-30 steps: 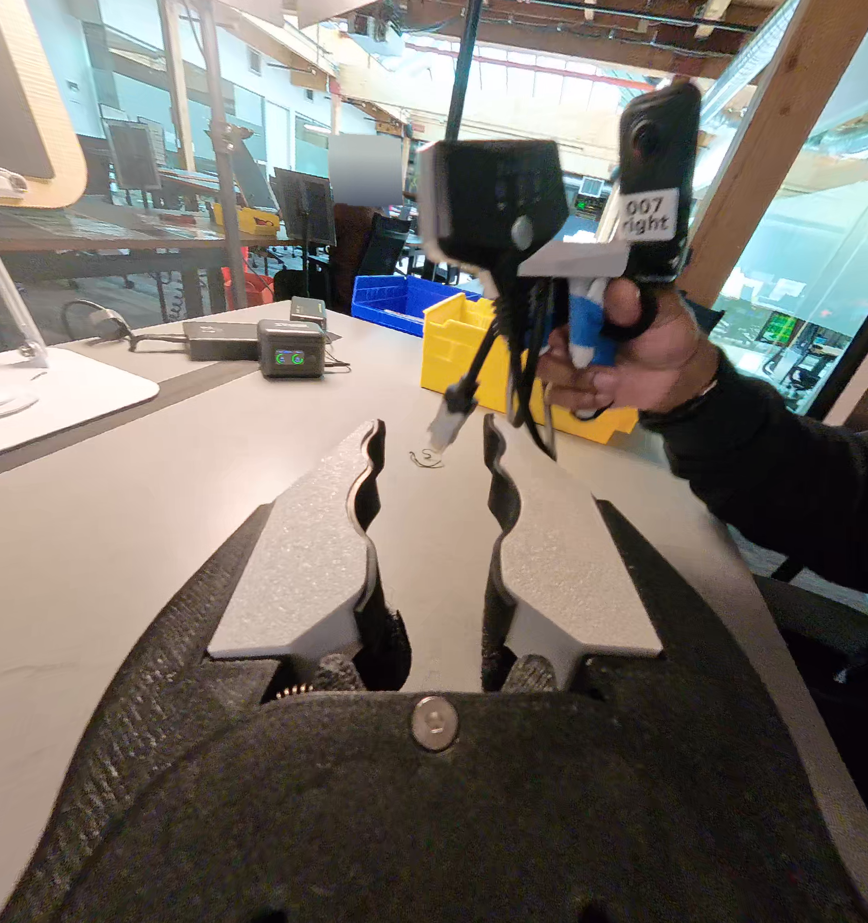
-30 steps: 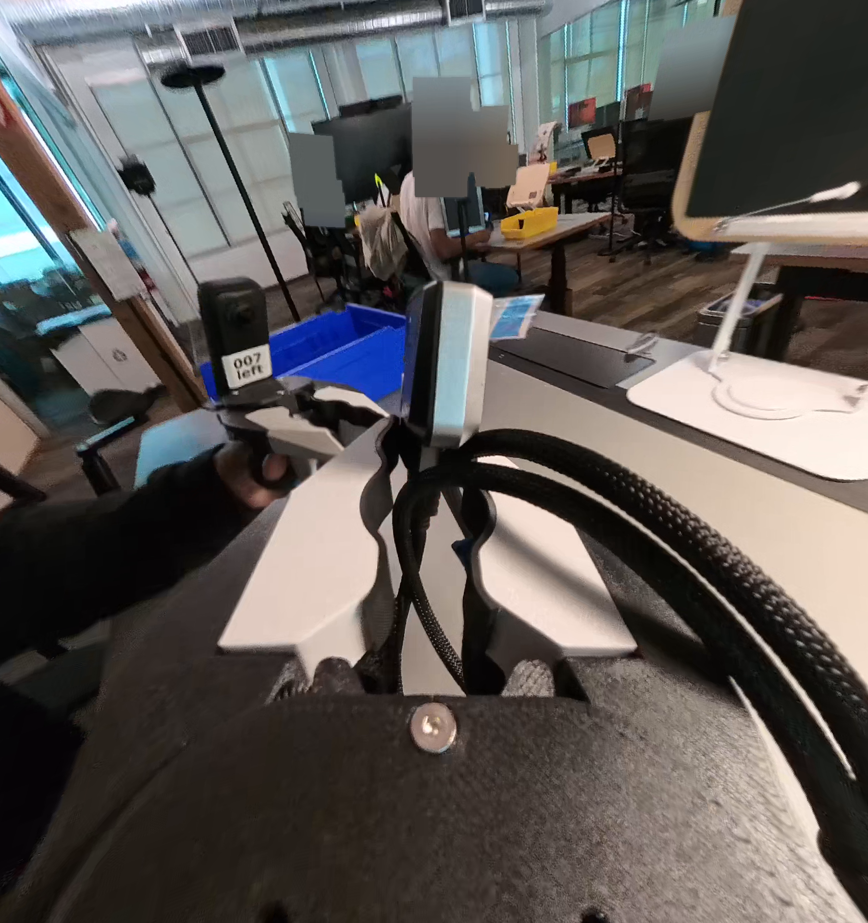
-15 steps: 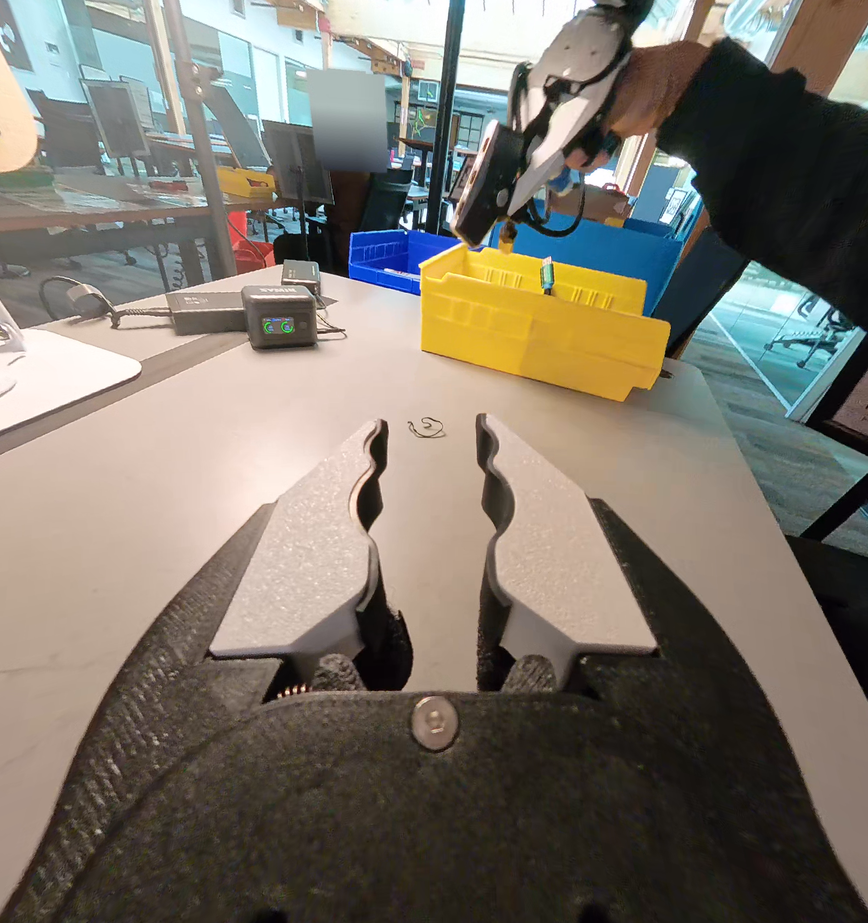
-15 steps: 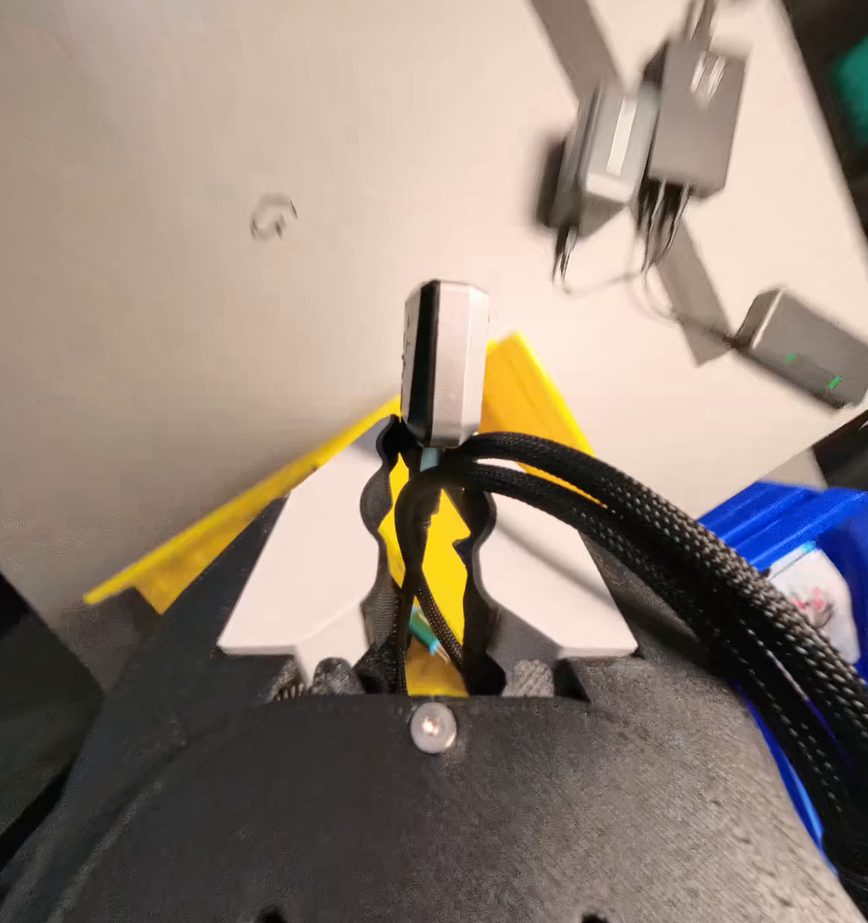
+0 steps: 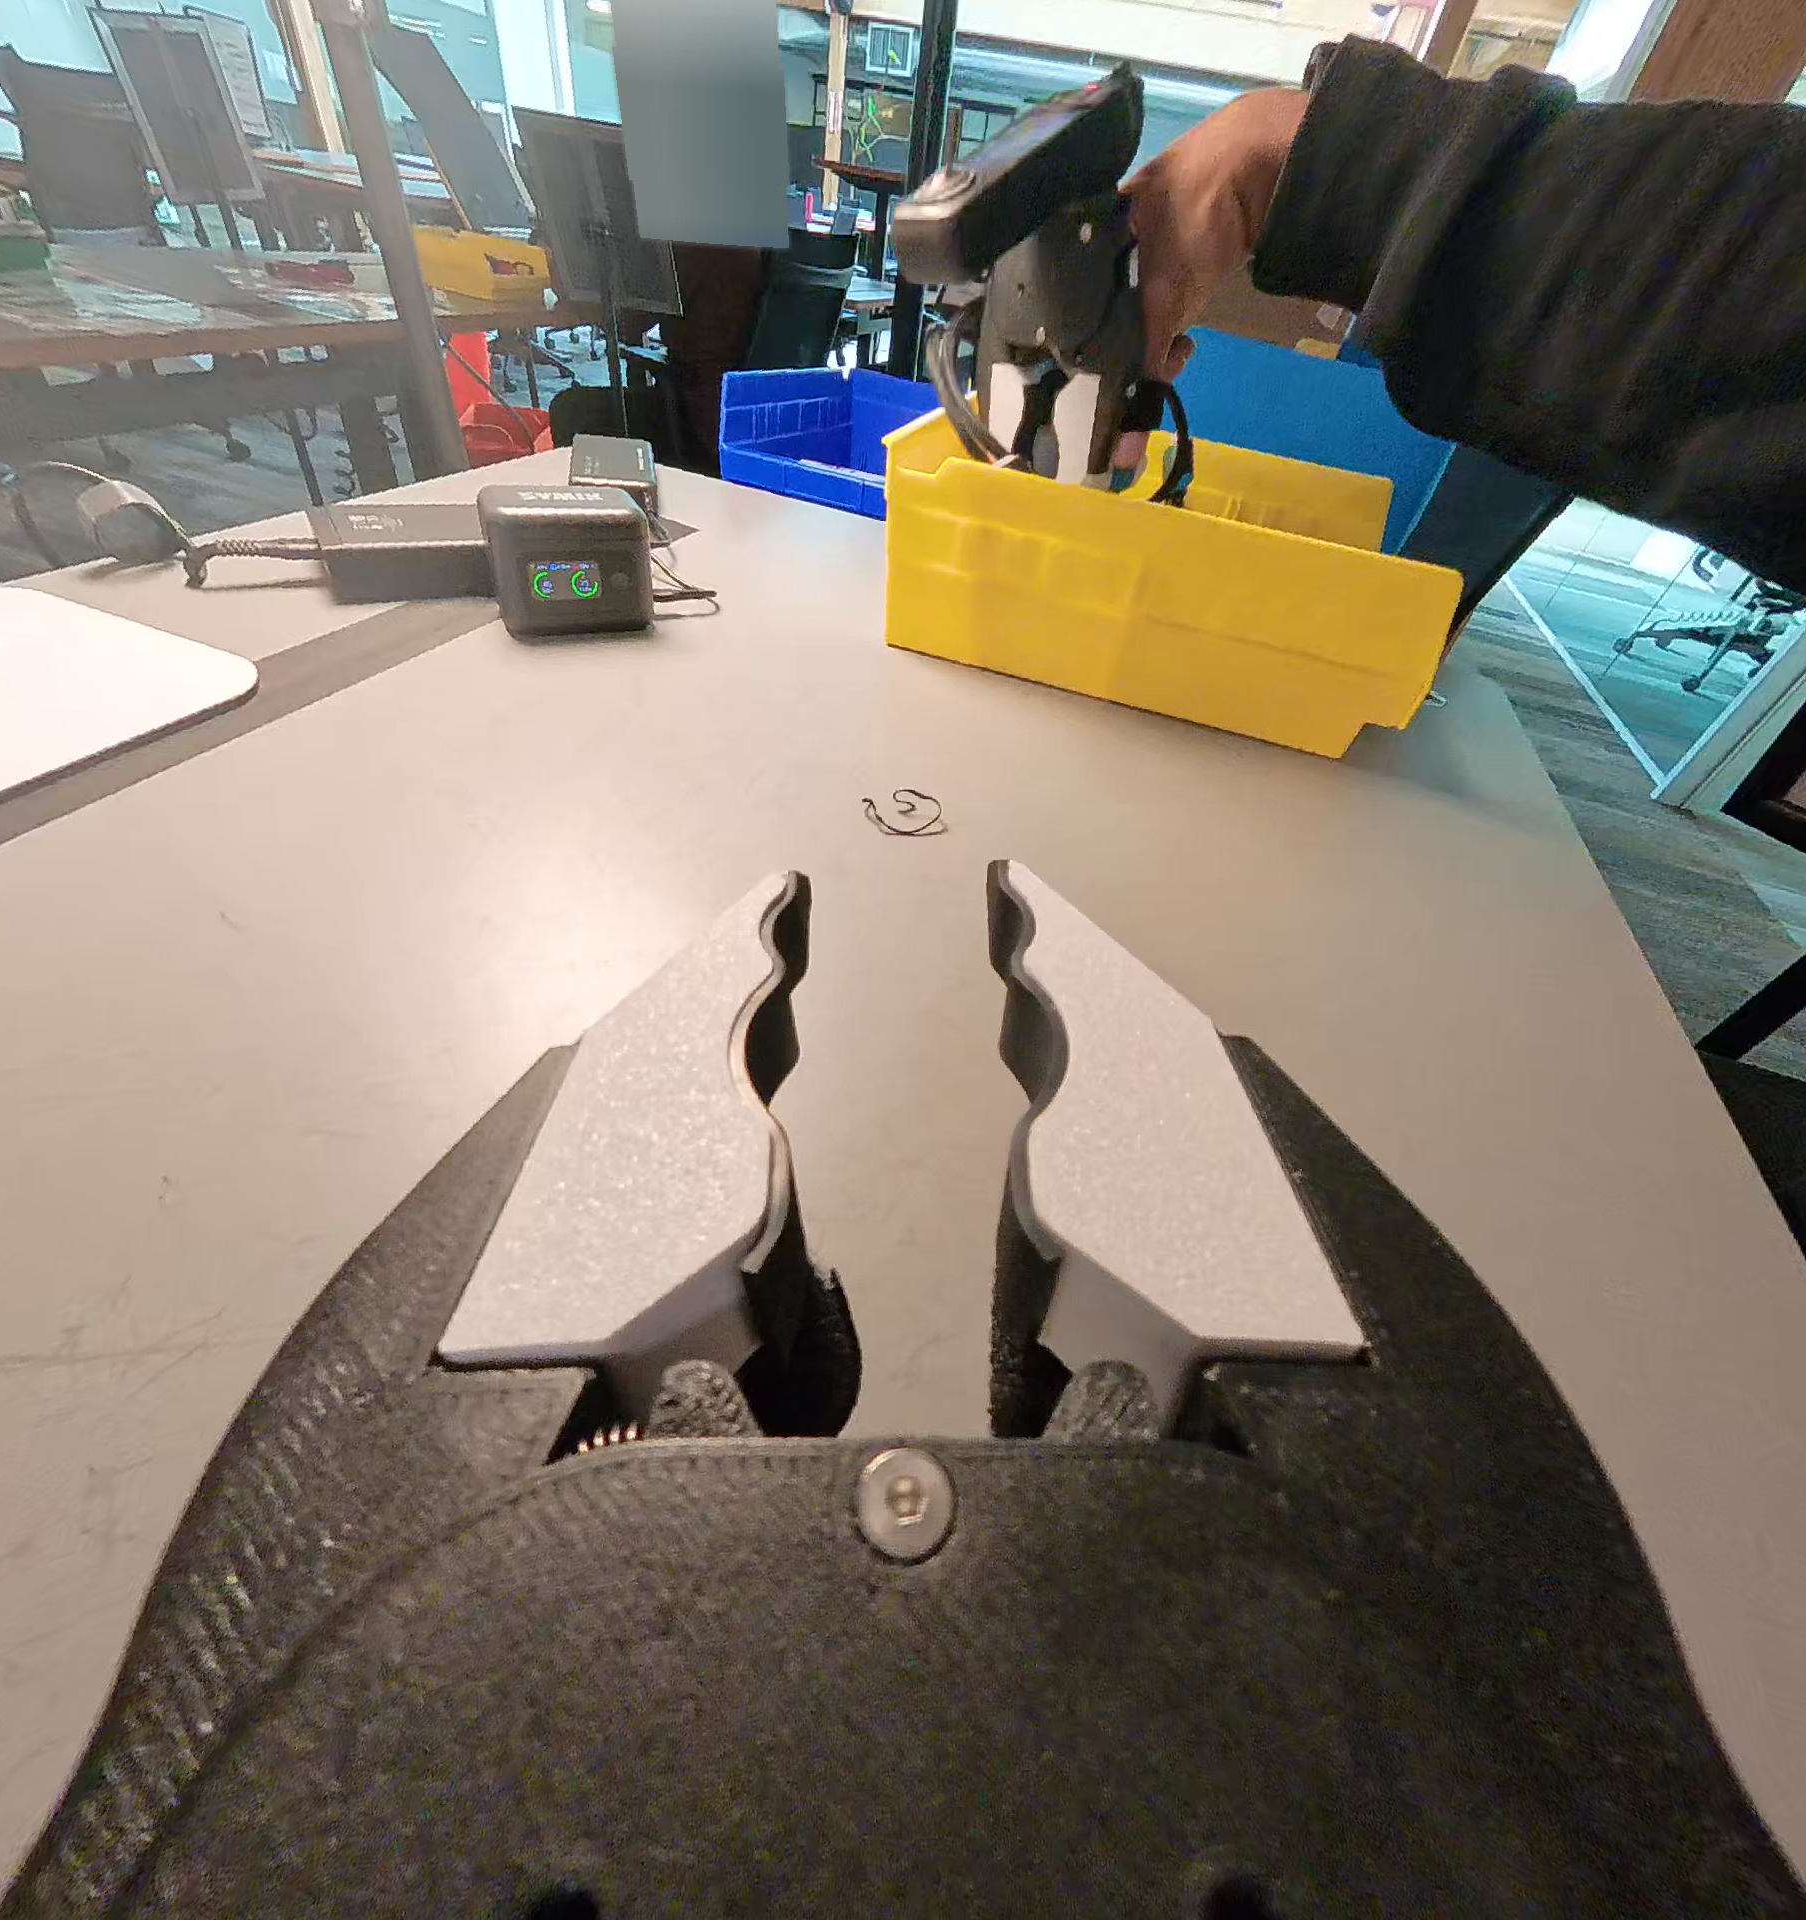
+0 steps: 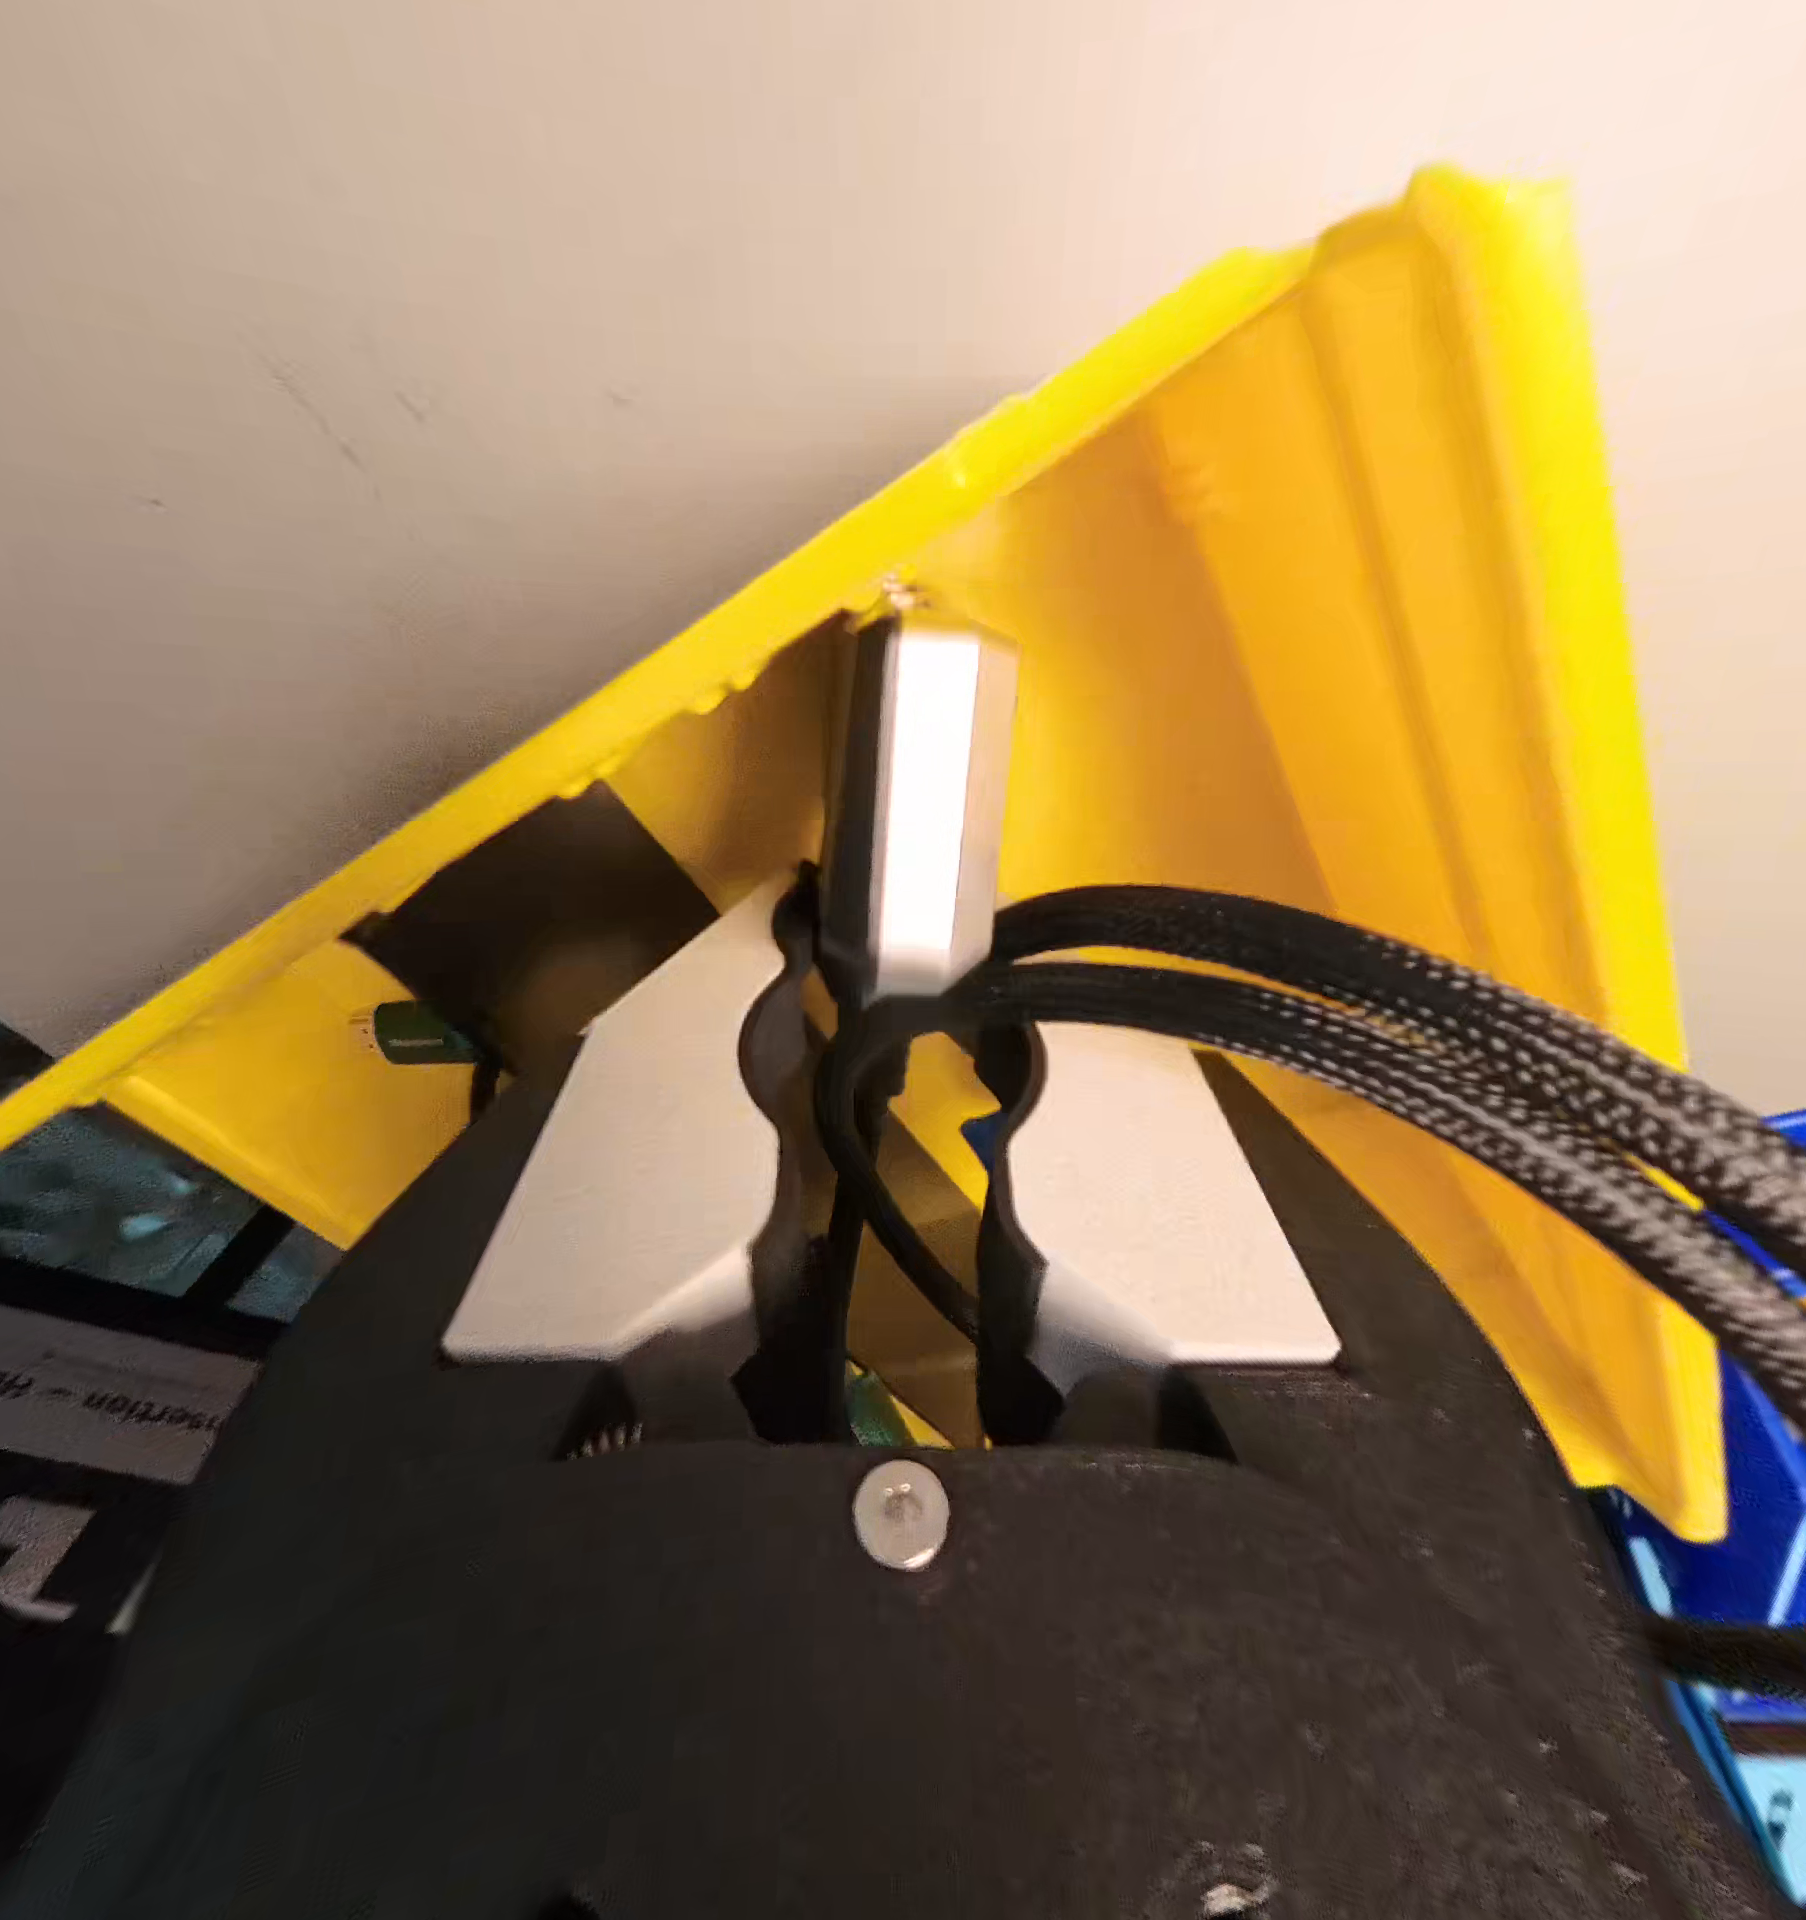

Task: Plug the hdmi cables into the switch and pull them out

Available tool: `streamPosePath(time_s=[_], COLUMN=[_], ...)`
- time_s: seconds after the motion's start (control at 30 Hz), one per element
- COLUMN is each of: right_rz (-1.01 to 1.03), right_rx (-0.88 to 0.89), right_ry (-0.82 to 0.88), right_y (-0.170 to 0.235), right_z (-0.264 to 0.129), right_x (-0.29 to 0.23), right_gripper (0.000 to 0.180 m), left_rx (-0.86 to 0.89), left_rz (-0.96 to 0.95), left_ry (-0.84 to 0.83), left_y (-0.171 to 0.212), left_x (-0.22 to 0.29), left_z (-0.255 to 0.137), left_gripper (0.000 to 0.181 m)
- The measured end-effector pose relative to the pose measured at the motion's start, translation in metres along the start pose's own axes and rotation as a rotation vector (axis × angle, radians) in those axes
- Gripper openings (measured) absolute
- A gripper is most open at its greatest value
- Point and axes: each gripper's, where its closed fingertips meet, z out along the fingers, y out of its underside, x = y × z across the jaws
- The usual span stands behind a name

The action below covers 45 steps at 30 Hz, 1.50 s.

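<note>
My left gripper point(image 5: 894, 878) is open and empty, low over the grey table point(image 5: 411, 935). In the left wrist view my right gripper point(image 5: 1070, 442) is held by a hand and points down into the yellow bin point(image 5: 1169, 613). In the right wrist view the right gripper point(image 6: 894, 977) is shut on the silver and black HDMI switch point(image 6: 914, 810), inside the yellow bin point(image 6: 1346, 727). Black braided cables point(image 6: 1450, 1081) run from the switch out to the right and down between the fingers. Their plugs are hidden.
A blue bin point(image 5: 805, 436) stands behind the yellow one. A black charger with green dials point(image 5: 572, 577) and a black adapter point(image 5: 400, 540) lie at the back left. A white stand base point(image 5: 68, 696) is at the left edge. A small wire loop point(image 5: 904, 812) lies ahead. Tip to tip, the grippers are about 40 cm apart.
The right gripper has carried the switch and cables from in front of my left gripper, up over the yellow bin, then down into it. The left gripper has stayed open in place.
</note>
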Motion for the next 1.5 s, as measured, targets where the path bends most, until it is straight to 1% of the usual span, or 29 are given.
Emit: streamPosePath(time_s=[0.03,0.07,0.13,0.17,0.23,0.33,0.53,0.67,0.73,0.77,0.83,0.87,0.9,0.93,0.97,1.03,1.1,1.17,1.23,1.27,1.3,1.33,1.37,1.43,1.5], right_rz=[0.011,0.019,0.038,0.046,0.055,0.05,0.056,0.058,0.072,0.087,0.135,0.158,0.18,0.2,0.212,0.218,0.223,0.242,0.274,0.29,0.294,0.277,0.255,0.247,0.239], right_rx=[-0.027,-0.05,-0.097,-0.108,-0.093,-0.051,-0.03,0.059,0.172,0.269,0.528,0.674,0.819,0.952,1.069,1.242,1.323,1.329,1.286,1.244,1.2,1.195,1.208,1.192,1.175], right_ry=[-0.012,-0.03,-0.044,-0.034,-0.013,0.026,0.091,0.212,0.323,0.388,0.481,0.499,0.506,0.499,0.474,0.391,0.297,0.229,0.213,0.21,0.224,0.264,0.301,0.322,0.329], right_y=[0.003,0.007,0.018,0.022,0.024,0.024,0.028,0.029,0.022,0.013,-0.014,-0.03,-0.046,-0.061,-0.077,-0.108,-0.135,-0.154,-0.165,-0.168,-0.168,-0.168,-0.169,-0.169,-0.17], right_z=[0.003,0.005,0.004,0.002,-0.006,-0.021,-0.045,-0.081,-0.107,-0.122,-0.153,-0.165,-0.173,-0.177,-0.174,-0.153,-0.115,-0.071,-0.028,-0.013,-0.005,-0.006,-0.009,-0.008,-0.005], right_x=[-0.003,-0.007,-0.013,-0.014,-0.016,-0.017,-0.025,-0.027,-0.025,-0.026,-0.037,-0.049,-0.064,-0.08,-0.098,-0.134,-0.163,-0.18,-0.185,-0.185,-0.185,-0.185,-0.186,-0.186,-0.187], right_gripper=[0.035,0.051,0.073,0.078,0.081,0.09,0.089,0.089,0.087,0.084,0.071,0.069,0.062,0.059,0.056,0.052,0.049,0.048,0.048,0.048,0.048,0.051,0.05,0.048,0.049], left_rx=[-0.002,-0.004,-0.007,-0.006,-0.004,-0.011,-0.018,-0.017,-0.013,-0.011,-0.012,-0.013,-0.016,-0.018,-0.02,-0.027,-0.039,-0.064,-0.079,-0.068,-0.051,-0.037,-0.029,-0.008,0.037], left_rz=[0.001,0.003,0.006,0.006,0.002,0.006,0.03,0.04,0.036,0.034,0.031,0.028,0.025,0.02,0.015,0.006,0.006,0.015,0.016,0.011,0.01,0.009,0.012,0.026,0.026], left_ry=[-0.002,-0.004,-0.007,-0.008,-0.007,-0.005,-0.011,-0.023,-0.028,-0.032,-0.045,-0.055,-0.067,-0.083,-0.101,-0.137,-0.182,-0.231,-0.282,-0.29,-0.302,-0.317,-0.33,-0.372,-0.412], left_y=[0.0,0.001,0.001,0.001,0.0,0.0,-0.001,-0.002,-0.003,-0.003,-0.004,-0.004,-0.004,-0.003,-0.002,0.002,0.008,0.017,0.022,0.02,0.018,0.015,0.012,0.001,-0.017], left_x=[0.0,-0.001,-0.001,-0.002,-0.002,0.0,0.003,0.002,0.0,-0.001,-0.004,-0.005,-0.008,-0.01,-0.014,-0.021,-0.03,-0.039,-0.048,-0.049,-0.05,-0.052,-0.054,-0.058,-0.057], left_z=[0.0,-0.001,-0.001,-0.002,-0.002,-0.002,-0.003,-0.005,-0.006,-0.007,-0.008,-0.009,-0.009,-0.009,-0.009,-0.008,-0.008,-0.009,-0.011,-0.012,-0.014,-0.016,-0.018,-0.027,-0.044], left_gripper=[0.035,0.035,0.035,0.035,0.035,0.035,0.035,0.035,0.035,0.035,0.036,0.036,0.036,0.037,0.038,0.04,0.041,0.042,0.045,0.047,0.047,0.048,0.049,0.053,0.056])
